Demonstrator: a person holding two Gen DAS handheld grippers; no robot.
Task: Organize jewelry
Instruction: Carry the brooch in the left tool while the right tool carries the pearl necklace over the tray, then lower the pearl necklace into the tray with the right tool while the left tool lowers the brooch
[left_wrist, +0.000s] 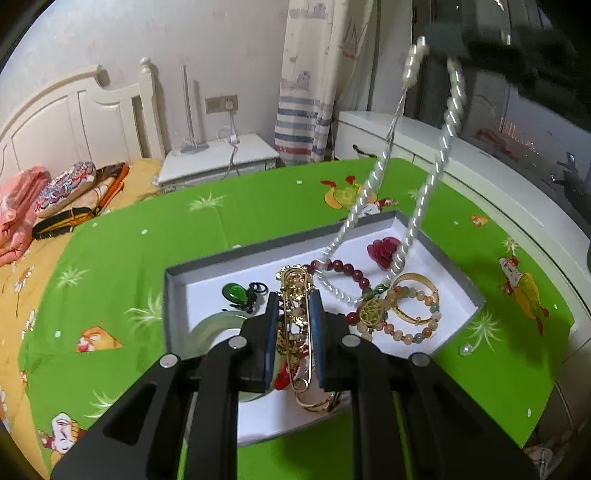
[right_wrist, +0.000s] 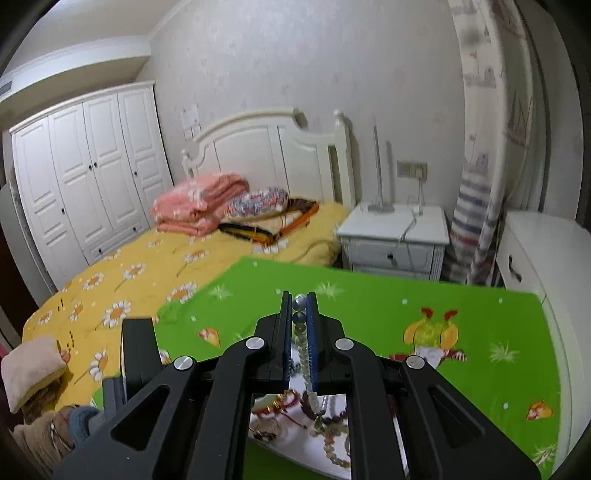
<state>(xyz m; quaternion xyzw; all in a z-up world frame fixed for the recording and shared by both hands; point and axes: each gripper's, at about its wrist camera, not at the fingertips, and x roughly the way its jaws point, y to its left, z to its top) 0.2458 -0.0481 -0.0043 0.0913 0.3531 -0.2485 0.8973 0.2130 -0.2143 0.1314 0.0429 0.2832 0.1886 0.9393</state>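
A grey-rimmed white box (left_wrist: 369, 221) sits on the green cloth and holds jewelry. My left gripper (left_wrist: 294, 301) is shut on a large gold safety-pin brooch (left_wrist: 295, 291) over the box. My right gripper (right_wrist: 299, 301) is shut on a white pearl necklace (right_wrist: 304, 350); in the left wrist view that gripper (left_wrist: 439, 42) hangs high at the top right and the necklace (left_wrist: 439, 158) drops in a loop into the box. In the box lie a dark red bead bracelet (left_wrist: 347, 267), a red flower piece (left_wrist: 384, 249), a gold bangle (left_wrist: 413, 280), a pastel bead bracelet (left_wrist: 413, 332), a green pendant (left_wrist: 233, 291) and a pale jade bangle (left_wrist: 214, 326).
A loose pearl (left_wrist: 466, 349) lies on the cloth to the right of the box. A bed (right_wrist: 147, 266) with folded blankets is on the left, a white nightstand (right_wrist: 395, 229) behind the table, a white cabinet (left_wrist: 480, 177) along the right edge.
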